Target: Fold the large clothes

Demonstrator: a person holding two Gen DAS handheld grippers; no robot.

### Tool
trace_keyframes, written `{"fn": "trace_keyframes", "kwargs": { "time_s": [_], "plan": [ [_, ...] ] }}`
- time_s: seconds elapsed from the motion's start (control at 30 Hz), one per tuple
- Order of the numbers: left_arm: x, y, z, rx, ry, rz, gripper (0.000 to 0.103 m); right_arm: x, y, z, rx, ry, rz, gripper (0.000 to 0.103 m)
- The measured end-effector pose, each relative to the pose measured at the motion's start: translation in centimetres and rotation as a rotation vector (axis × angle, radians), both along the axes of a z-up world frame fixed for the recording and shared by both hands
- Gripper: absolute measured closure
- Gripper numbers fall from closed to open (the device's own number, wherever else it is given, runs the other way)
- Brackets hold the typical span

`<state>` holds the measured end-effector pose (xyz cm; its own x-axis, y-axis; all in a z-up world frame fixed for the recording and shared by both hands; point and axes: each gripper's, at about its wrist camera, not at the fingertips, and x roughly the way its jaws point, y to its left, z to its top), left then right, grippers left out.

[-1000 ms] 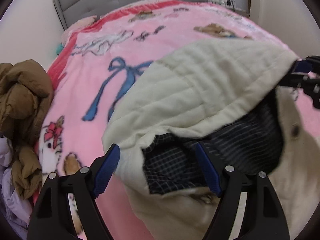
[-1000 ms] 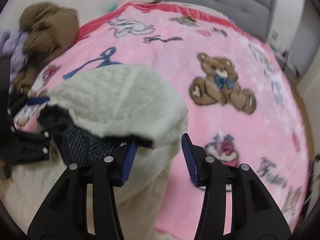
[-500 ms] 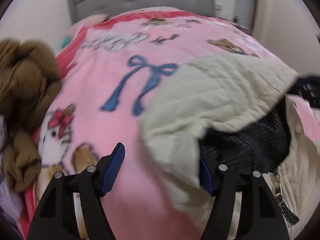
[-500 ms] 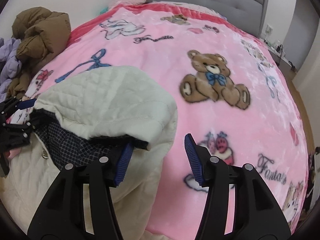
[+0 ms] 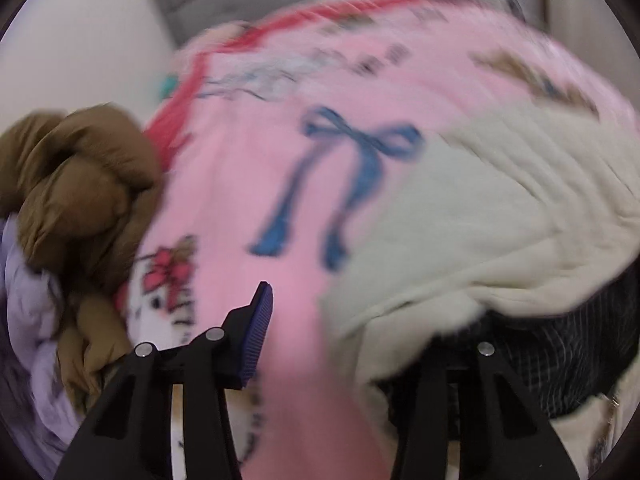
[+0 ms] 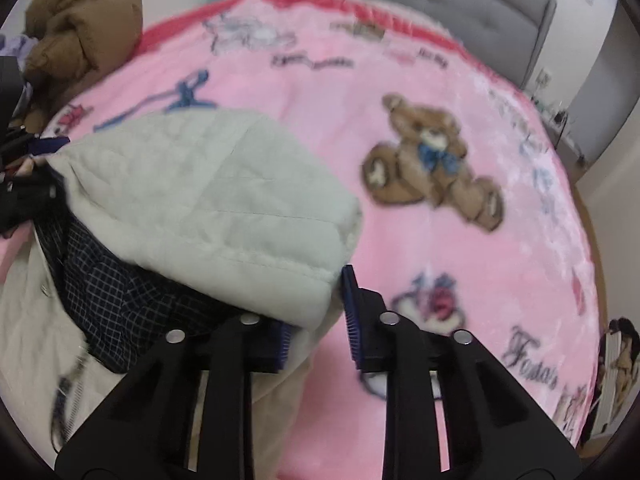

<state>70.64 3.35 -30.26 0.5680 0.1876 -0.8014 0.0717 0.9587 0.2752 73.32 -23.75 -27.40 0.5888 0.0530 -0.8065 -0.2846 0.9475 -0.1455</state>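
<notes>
A cream quilted jacket (image 6: 208,200) with a dark checked lining (image 6: 120,296) lies folded over on the pink blanket (image 6: 400,240). My right gripper (image 6: 316,300) is at its right corner. The jaws are closing, the cloth fills the gap and both pads touch it. In the left wrist view the jacket (image 5: 480,216) sits to the right. My left gripper (image 5: 356,312) is closing too. Its right finger is hidden under the jacket's edge, while its left fingertip (image 5: 260,312) stands apart over bare blanket. The left gripper (image 6: 36,160) also shows at the left rim of the right wrist view.
A brown puffer coat (image 5: 76,192) and a lilac garment (image 5: 28,340) are piled at the bed's left edge. A grey padded headboard (image 6: 440,0) closes the far end. The blanket stretches out beyond and to the right of the jacket.
The left gripper slid left along the jacket's edge and its jaws narrowed. The right gripper's jaws came together on the jacket's corner. The jacket itself barely moved.
</notes>
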Motion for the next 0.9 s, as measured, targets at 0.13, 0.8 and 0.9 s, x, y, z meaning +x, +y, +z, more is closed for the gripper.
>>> {"fn": "trace_keyframes", "kwargs": {
  "time_s": [0.13,0.8,0.9],
  "plan": [
    [-2.3,0.4,1.5,0.056,-0.128,-0.034,0.055,-1.1,-1.7,2.3,0.051,-0.066,0.01,0.091],
    [-7.7,4.3,1.4,-0.175,-0.048,-0.12,0.013,-3.2,-6.8,0.9,0.237,0.127,-0.049,0.047],
    [-10.2,4.2,2.7,-0.194,-0.032,-0.235,0.013,-5.3,-8.1,3.5,0.317,0.094,0.024,0.047]
  ]
}}
